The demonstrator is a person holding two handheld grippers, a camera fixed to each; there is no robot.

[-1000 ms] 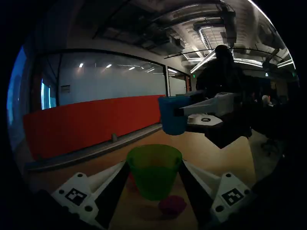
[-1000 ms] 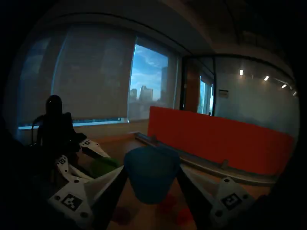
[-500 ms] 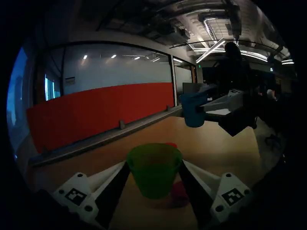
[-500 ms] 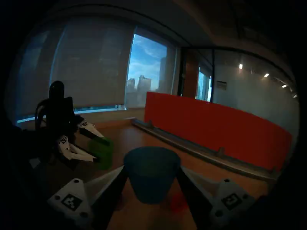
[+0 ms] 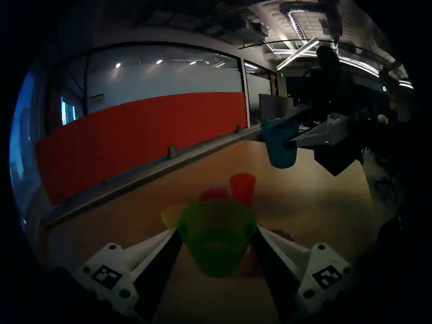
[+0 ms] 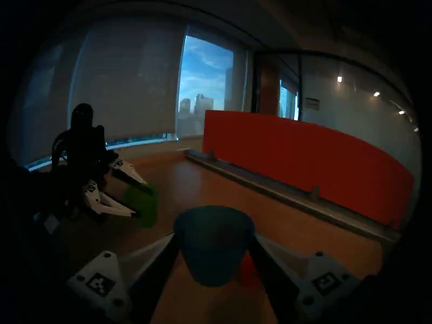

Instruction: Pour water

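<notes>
Both hand-held grippers [image 5: 216, 233] [image 6: 213, 240] clamp cups [image 5: 217, 245] [image 6: 214, 256].

Green cup [image 5: 217, 237]; blue cup [image 6: 214, 245]; red wall panel [image 5: 140, 135]; brown table [image 5: 318, 189].

My left gripper [image 5: 216, 236]: black fingers [image 5: 162, 264], white mounts [image 5: 135, 259], square black-white markers [image 5: 106, 276], small screws [image 5: 125, 294]. My right gripper [image 6: 214, 240]: same.

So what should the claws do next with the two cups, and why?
Probably bring the two cups together. The left claw is shut on the green cup and the right claw on the blue cup, both upright, but they sit well apart over the table. One rim likely has to reach the other cup before tilting, or the pour would miss.
</notes>
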